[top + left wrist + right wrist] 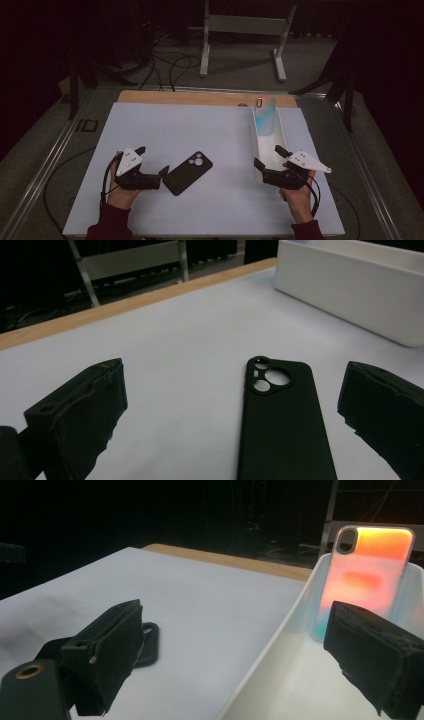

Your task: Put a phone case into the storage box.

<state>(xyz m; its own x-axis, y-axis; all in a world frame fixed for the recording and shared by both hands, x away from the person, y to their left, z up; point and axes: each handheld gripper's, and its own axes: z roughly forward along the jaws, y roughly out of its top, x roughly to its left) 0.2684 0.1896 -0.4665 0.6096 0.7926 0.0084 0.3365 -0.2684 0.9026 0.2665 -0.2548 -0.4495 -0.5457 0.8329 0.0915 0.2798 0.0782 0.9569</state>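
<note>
Left tool [151, 165]: gaping, empty; I straddle the black case [188, 172] edges squarely.
Right tool [270, 156]: gaping, empty.

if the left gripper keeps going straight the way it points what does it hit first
Most likely the black phone case, lying flat on the table between and just ahead of the left gripper and its open jaws; the white tray sits farther off.

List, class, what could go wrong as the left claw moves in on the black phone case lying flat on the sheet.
1. The black case lies flat and thin on the white sheet; the open left claw may slide it instead of lifting it.
2. The right claw straddles the tray wall; a nudge could topple the orange case leaning upright inside.
</note>
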